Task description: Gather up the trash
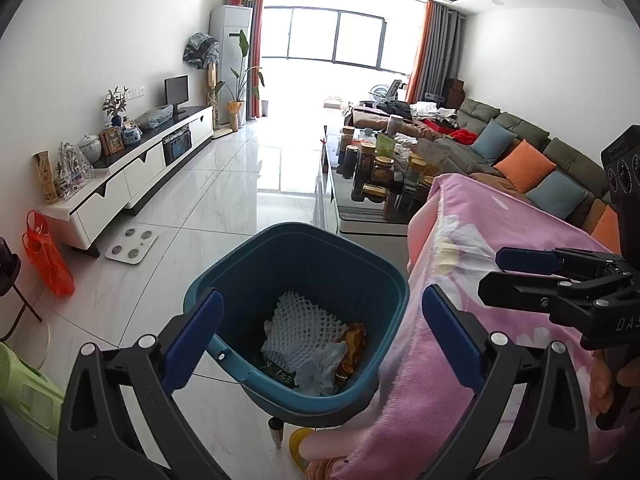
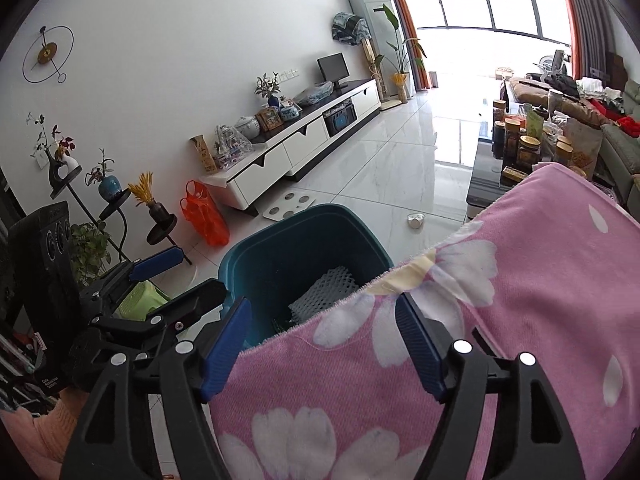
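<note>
Hovering wide and empty over the bin [image 1: 296,312], both grippers [image 1: 320,332] [image 2: 324,344] next need more trash.

— Left wrist view? 
— Looks forward and down between its own jaws, close above the teal bin [image 1: 296,304], just off the pink blanket's [image 1: 480,320] left edge; beyond, down the room toward the window [image 1: 340,40].

— Right wrist view? 
— Same heading, tilted, set further right, close over the blanket's near edge.

— Shared? 
— Bin, blanket, white TV cabinet [image 2: 304,140], orange bag [image 2: 204,220], window; each also catches the other gripper.
</note>
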A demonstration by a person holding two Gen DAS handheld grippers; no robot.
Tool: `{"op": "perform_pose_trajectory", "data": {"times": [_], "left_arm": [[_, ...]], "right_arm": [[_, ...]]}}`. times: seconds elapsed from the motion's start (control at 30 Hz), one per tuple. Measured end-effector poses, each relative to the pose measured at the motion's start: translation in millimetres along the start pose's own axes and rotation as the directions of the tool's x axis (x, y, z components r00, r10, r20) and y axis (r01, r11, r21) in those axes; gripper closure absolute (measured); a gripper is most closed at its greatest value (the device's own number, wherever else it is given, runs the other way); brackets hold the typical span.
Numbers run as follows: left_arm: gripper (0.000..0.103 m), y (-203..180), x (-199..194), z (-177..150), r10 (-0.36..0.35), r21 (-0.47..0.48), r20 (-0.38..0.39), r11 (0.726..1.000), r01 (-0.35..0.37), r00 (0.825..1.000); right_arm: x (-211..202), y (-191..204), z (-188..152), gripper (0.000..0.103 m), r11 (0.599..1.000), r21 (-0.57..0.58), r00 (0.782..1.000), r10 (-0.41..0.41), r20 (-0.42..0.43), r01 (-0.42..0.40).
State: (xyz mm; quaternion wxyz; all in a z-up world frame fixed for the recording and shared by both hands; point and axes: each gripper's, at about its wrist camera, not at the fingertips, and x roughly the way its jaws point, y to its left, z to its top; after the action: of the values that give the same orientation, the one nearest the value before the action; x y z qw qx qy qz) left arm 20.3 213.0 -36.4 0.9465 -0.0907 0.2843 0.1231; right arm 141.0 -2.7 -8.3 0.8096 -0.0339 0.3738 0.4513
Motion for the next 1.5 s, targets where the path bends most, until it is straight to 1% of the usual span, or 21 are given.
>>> {"op": "perform_pose_trajectory", "data": {"times": [0.03,0.07,0.1,0.13,0.17,0.2,0.27,0.37,0.47,0.6,0.77,0.8,0.83,0.93,1.03,1.13,1.37,1.47,1.5], "left_arm": [[0.005,-4,-7,-1,-0.01,0.004,0.011,1.0,0.01,1.0],[0.005,-8,-14,-3,-0.017,0.009,0.025,1.0,0.016,1.0],[0.005,-11,-21,-4,-0.024,0.014,0.041,1.0,0.023,0.999],[0.005,-17,-27,-5,-0.029,0.021,0.056,0.999,0.028,0.998],[0.005,-24,-34,-7,-0.034,0.027,0.07,0.999,0.033,0.997],[0.006,-30,-39,-9,-0.045,0.031,0.081,0.999,0.042,0.996],[0.005,-44,-51,-13,-0.062,0.041,0.107,0.997,0.058,0.992],[0.006,-70,-64,-19,-0.09,0.068,0.144,0.994,0.081,0.986],[0.005,-96,-74,-25,-0.112,0.109,0.183,0.99,0.093,0.977],[0.006,-131,-87,-31,-0.146,0.153,0.232,0.982,0.112,0.962],[0.006,-166,-93,-36,-0.204,0.207,0.243,0.966,0.155,0.948],[0.005,-172,-95,-38,-0.206,0.213,0.251,0.965,0.154,0.946],[0.005,-178,-96,-39,-0.208,0.218,0.258,0.964,0.153,0.943],[0.005,-189,-100,-46,-0.23,0.223,0.266,0.959,0.172,0.936],[0.005,-198,-99,-48,-0.241,0.228,0.27,0.957,0.182,0.932],[0.005,-207,-100,-52,-0.246,0.242,0.286,0.954,0.179,0.926],[0.005,-215,-104,-53,-0.27,0.262,0.305,0.946,0.192,0.913],[0.005,-219,-105,-53,-0.281,0.269,0.305,0.942,0.201,0.91],[0.005,-221,-105,-54,-0.285,0.272,0.305,0.941,0.204,0.909]], "right_arm": [[-9,-2,-5,0.021,1.0,0.001,1.0,-0.015,0.022,0.015],[-19,-4,-10,0.018,1.0,0.005,0.999,-0.03,0.045,0.03],[-29,-5,-15,0.018,0.999,0.009,0.996,-0.052,0.07,0.052],[-39,-6,-22,0.015,0.997,0.007,0.992,-0.083,0.094,0.083],[-49,-7,-29,0.011,0.994,0.011,0.987,-0.11,0.116,0.11],[-59,-11,-37,0.01,0.991,0.025,0.981,-0.133,0.141,0.131],[-81,-18,-54,0.007,0.982,0.053,0.964,-0.188,0.19,0.181],[-109,-28,-77,0.007,0.961,0.111,0.932,-0.273,0.24,0.253],[-134,-37,-100,0.007,0.928,0.166,0.885,-0.368,0.284,0.333],[-161,-40,-129,0.007,0.876,0.216,0.812,-0.481,0.33,0.431],[-187,-48,-159,0.007,0.808,0.284,0.73,-0.588,0.349,0.516],[-192,-49,-163,0.007,0.793,0.297,0.711,-0.608,0.352,0.531],[-198,-50,-168,0.007,0.777,0.312,0.689,-0.63,0.36,0.547],[-216,-51,-183,0.007,0.744,0.343,0.639,-0.668,0.381,0.574],[-227,-51,-193,0.007,0.714,0.371,0.598,-0.7,0.39,0.594],[-237,-51,-203,0.007,0.694,0.394,0.566,-0.719,0.402,0.602],[-252,-44,-214,0.007,0.664,0.427,0.512,-0.747,0.424,0.614],[-256,-44,-216,0.007,0.654,0.436,0.494,-0.755,0.431,0.618],[-257,-43,-217,0.007,0.654,0.437,0.492,-0.754,0.435,0.617]]}}
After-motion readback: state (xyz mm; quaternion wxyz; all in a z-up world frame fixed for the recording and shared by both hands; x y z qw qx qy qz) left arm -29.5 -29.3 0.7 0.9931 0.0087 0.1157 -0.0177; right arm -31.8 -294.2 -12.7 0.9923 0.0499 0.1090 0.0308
